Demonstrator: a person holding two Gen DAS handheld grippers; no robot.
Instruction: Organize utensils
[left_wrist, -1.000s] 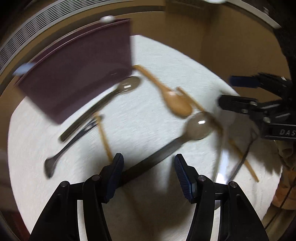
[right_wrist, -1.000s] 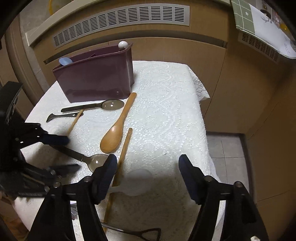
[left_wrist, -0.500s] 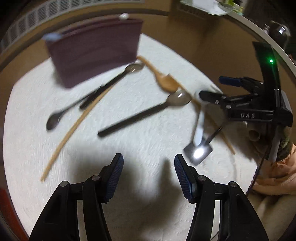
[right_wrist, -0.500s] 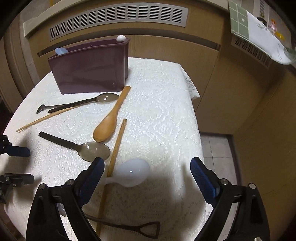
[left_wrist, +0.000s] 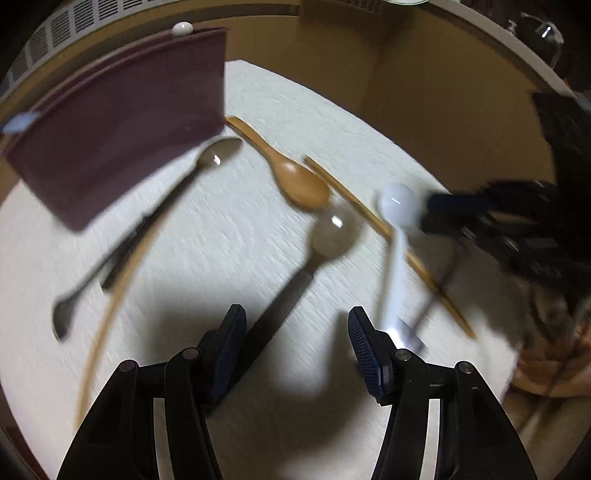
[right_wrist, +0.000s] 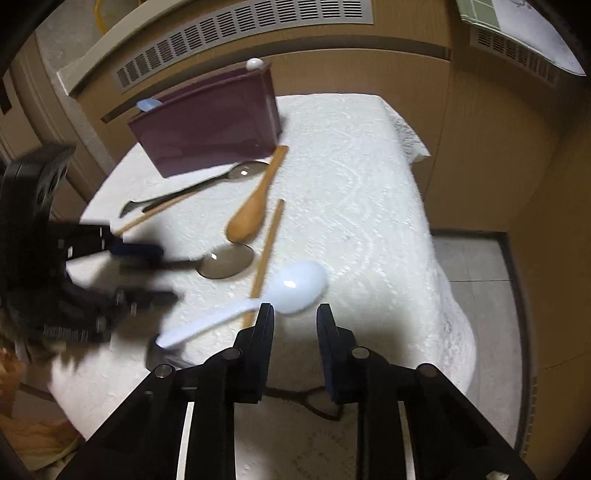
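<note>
while the right gripper (right_wrist: 294, 314) is closing just behind the white spoon (right_wrist: 291, 286), whose bowl sits beyond the tips and not yet pinched, the left gripper (left_wrist: 295, 332) hangs half open over a dark-handled spoon (left_wrist: 325, 236), holding nothing; the maroon holder (right_wrist: 207, 129) waits at the cloth's far edge, likely where they go

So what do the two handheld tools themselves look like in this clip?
Both match: the left tool and right tool are black plastic, each with two angular fingers joined by round silver pivot bolts. The finger pads are dark blue and ribbed. White strips show in the slots of the arms near the base. No cables or sleeves can be made out.
</note>
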